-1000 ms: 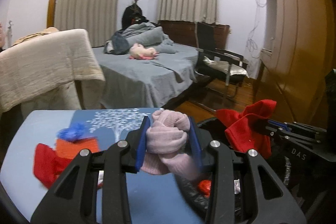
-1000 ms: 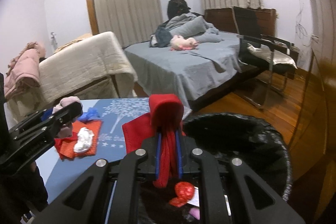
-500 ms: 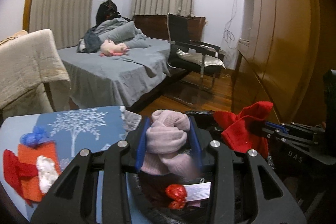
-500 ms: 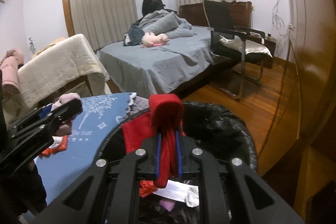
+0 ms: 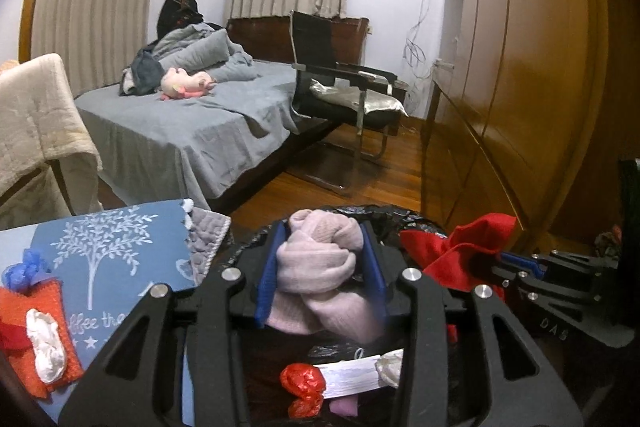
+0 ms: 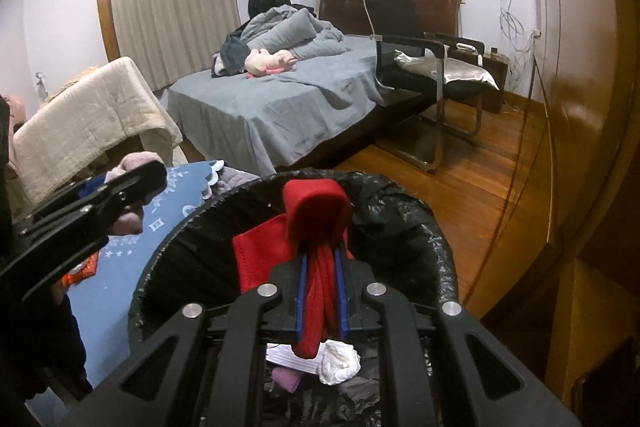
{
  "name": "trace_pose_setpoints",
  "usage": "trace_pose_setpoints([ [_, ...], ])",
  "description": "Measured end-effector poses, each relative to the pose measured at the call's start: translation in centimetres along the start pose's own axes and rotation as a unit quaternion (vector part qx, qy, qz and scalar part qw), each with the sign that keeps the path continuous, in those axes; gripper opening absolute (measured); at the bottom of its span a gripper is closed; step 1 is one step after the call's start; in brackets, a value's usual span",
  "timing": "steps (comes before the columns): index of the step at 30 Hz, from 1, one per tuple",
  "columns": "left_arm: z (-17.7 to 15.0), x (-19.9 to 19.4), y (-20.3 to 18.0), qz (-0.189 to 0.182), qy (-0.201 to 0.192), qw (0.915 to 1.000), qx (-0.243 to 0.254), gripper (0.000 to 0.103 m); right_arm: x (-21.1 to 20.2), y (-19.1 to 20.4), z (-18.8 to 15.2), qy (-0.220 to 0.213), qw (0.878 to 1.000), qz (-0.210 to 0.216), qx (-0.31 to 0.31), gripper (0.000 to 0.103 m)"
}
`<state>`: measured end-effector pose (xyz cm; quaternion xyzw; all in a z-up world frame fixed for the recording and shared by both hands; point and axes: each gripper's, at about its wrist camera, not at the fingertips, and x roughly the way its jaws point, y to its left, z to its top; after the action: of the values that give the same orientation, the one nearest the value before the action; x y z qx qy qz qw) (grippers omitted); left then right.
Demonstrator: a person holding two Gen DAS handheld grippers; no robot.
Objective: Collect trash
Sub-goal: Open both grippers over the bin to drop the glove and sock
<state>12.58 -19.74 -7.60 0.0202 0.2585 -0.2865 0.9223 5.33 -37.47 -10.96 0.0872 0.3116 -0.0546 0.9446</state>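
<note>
My left gripper (image 5: pixel 320 267) is shut on a balled pink cloth (image 5: pixel 320 255) and holds it over the black-lined trash bin (image 5: pixel 416 217). My right gripper (image 6: pixel 320 263) is shut on a folded red cloth (image 6: pixel 312 223), also above the bin (image 6: pixel 436 239). Inside the bin lie a red wrapper (image 5: pixel 300 385), a white paper strip (image 5: pixel 348 379), a crumpled white tissue (image 6: pixel 338 359) and a small purple piece (image 6: pixel 286 379). The right gripper with the red cloth (image 5: pixel 460 251) shows at right in the left wrist view.
A blue table (image 5: pixel 116 247) at left holds an orange cloth (image 5: pixel 40 331), a white tissue (image 5: pixel 44 343) and a blue scrap (image 5: pixel 20 267). A grey bed (image 6: pixel 280 99), a black chair (image 6: pixel 420 59) and a wooden wardrobe (image 5: pixel 520 67) stand beyond.
Both grippers have swung right from above the table to above the bin, each still holding its cloth. The table's trash has slid to the left edge of view.
</note>
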Motion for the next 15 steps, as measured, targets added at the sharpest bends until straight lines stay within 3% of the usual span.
trace_pose_setpoints([
  [4, -0.1, 0.2, 0.6, -0.005, 0.002, 1.0, -0.008, 0.053, 0.3, -0.3, -0.1, 0.004, 1.0, -0.008, 0.002, 0.024],
  [10, 0.1, -0.7, 1.4, 0.011, -0.003, 0.9999, -0.013, 0.065, 0.2, -0.5, 0.0, -0.003, 1.0, -0.018, 0.007, 0.06],
  [12, 0.0, -1.1, 1.7, 0.018, -0.006, 0.9997, -0.015, 0.072, 0.0, -0.3, 0.0, -0.008, 1.0, -0.021, 0.007, 0.076],
  [15, 0.2, -1.8, 2.4, 0.03, -0.009, 0.9994, -0.016, 0.082, -0.4, 0.2, 0.1, -0.019, 0.999, -0.026, 0.007, 0.091],
])
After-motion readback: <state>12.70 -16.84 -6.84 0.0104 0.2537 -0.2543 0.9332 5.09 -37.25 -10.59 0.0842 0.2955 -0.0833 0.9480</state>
